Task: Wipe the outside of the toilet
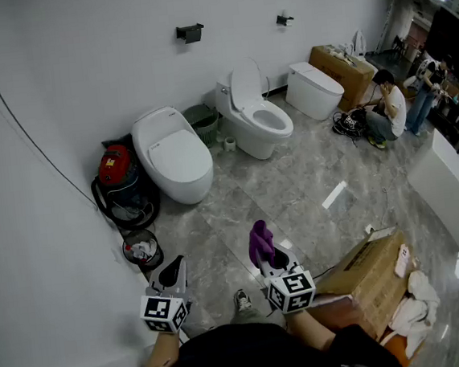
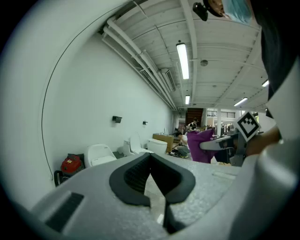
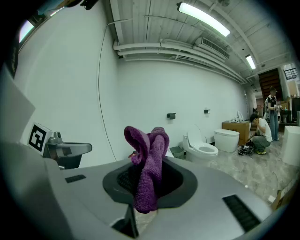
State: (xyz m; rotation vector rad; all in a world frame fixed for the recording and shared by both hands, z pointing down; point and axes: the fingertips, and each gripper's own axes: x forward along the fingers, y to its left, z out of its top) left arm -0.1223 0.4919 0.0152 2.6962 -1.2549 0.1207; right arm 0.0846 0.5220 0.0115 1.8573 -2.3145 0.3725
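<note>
Far left against the white wall, red vacuum cleaner [image 1: 116, 165] with its hose coiled round it. Lower and nearer, left gripper [image 1: 173, 273], jaws pressed together on nothing. Just right of the vacuum, closed-lid toilet [image 1: 172, 153], white and rounded, nearest of three and well apart from both grippers. Then a green bin [image 1: 203, 121], set between that one and an open-lid toilet [image 1: 255, 118]. Below, near the middle, right gripper [image 1: 269, 257] pinching a purple cloth [image 1: 259, 241], bunched and standing up out of the jaws. Farther right, a third toilet [image 1: 314, 90], people [image 1: 390, 111] beyond it, and a cardboard box [image 1: 367, 274] near the right gripper. Judged as the approach step: cloth in hand, no toilet touched, no wiping begun. Next move likely calls for closing in on a toilet, probably the closed-lid one though hard to say which, lowering the right gripper, and tipping it so cloth rather than jaws meets the outer shell.
</note>
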